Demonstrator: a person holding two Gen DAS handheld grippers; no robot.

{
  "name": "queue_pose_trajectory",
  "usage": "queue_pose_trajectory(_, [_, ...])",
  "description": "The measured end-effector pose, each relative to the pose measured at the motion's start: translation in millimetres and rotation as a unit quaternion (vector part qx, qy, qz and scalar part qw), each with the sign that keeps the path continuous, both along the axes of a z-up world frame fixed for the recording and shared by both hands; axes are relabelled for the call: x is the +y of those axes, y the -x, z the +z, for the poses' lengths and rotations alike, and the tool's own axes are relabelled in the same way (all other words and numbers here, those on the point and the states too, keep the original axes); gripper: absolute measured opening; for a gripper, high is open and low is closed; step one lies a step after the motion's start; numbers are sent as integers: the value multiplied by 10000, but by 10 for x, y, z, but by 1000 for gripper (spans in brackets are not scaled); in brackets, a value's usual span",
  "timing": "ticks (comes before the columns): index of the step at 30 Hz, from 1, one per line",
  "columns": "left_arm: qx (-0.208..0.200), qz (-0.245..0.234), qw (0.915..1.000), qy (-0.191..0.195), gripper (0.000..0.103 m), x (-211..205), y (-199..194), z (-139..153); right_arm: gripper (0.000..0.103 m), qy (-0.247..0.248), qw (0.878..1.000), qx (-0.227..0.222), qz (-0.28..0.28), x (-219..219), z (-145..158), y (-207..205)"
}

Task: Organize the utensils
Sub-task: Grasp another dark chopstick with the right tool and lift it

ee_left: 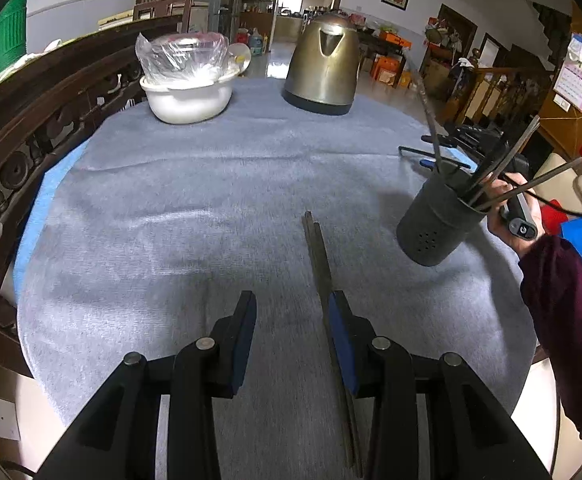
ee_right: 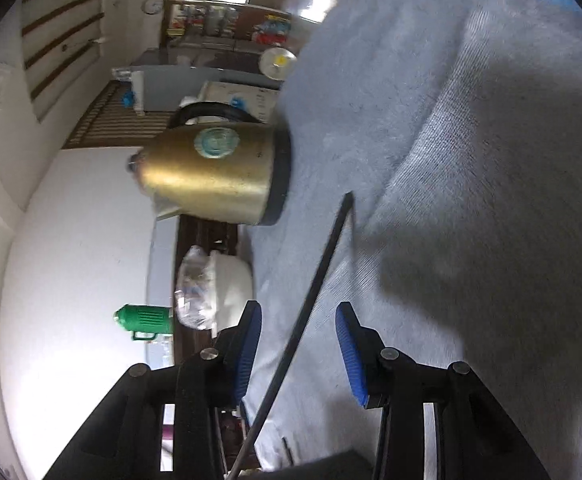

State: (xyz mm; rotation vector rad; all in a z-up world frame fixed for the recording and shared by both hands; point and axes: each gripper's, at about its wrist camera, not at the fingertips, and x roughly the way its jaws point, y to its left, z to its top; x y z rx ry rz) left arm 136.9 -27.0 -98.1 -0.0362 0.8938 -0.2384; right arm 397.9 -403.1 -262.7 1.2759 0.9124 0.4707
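A grey, finely ribbed cloth covers the round table, with a strip of blue underlay showing at its left edge. On the near part of the cloth lies a pair of dark, slim, square-ended chopsticks, side by side and running from near to far. The left hand-held gripper hovers low over them with its jaws wide apart; its right blue pad sits just at the chopsticks (whether it touches them I cannot tell), and nothing is clamped. To the right, a dark, matte cylindrical holder, with small round holes in its base, hangs tilted above the cloth, and several thin dark sticks fan out of its mouth. A hand in a maroon sleeve grips the handle of the right hand-held gripper just behind the holder. In the right wrist view, which is rolled sideways, those jaws also stand wide apart, blue ridged pads showing, and a thin dark rod runs up between them without meeting either pad; how the holder is carried cannot be made out. At the far side of the table stand a brushed, brass-toned metal kettle on a black base and, left of it, a white plastic bowl holding a crinkled clear bag. A carved dark wooden chair back curves along the left edge.
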Motion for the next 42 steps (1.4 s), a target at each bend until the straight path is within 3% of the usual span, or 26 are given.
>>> queue_pose_trajectory(4, [147, -31, 9999, -61, 38, -62, -94, -94, 38, -131, 9998, 166, 40, 51, -128, -176])
queue_pose_trajectory(7, [191, -60, 9998, -89, 38, -101, -112, -132, 21, -75, 9997, 210, 33, 84, -175, -261])
queue_pose_trajectory(9, [198, -65, 9997, -98, 38, -116, -121, -138, 16, -31, 9998, 183, 73, 96, -177, -288])
queue_pose_trajectory(15, [209, 46, 9998, -20, 38, -58, -119, -110, 13, 184, 9998, -93, -86, 43, 44, -157])
queue_pose_trajectory(21, [283, 178, 9994, 96, 38, 68, -74, -97, 9, 156, 9932, -660, -949, -455, 456, 335])
queue_pose_trajectory(24, [295, 170, 9994, 90, 38, 111, -76, -107, 8, 166, 9844, -968, -1460, -763, 710, 649])
queue_pose_trajectory(30, [392, 320, 9975, 483, 38, 219, -107, -36, 8, 461, 9654, -1594, -2013, -1055, 1259, 1286])
queue_pose_trajectory(37, [292, 244, 9974, 606, 38, 191, 71, 1, 8, 895, 9354, -2396, -2441, -1036, 2042, 1927])
queue_pose_trajectory(42, [253, 186, 9975, 632, 38, 212, 191, 17, 8, 1490, 9093, -2966, -2508, -715, 2552, 2260])
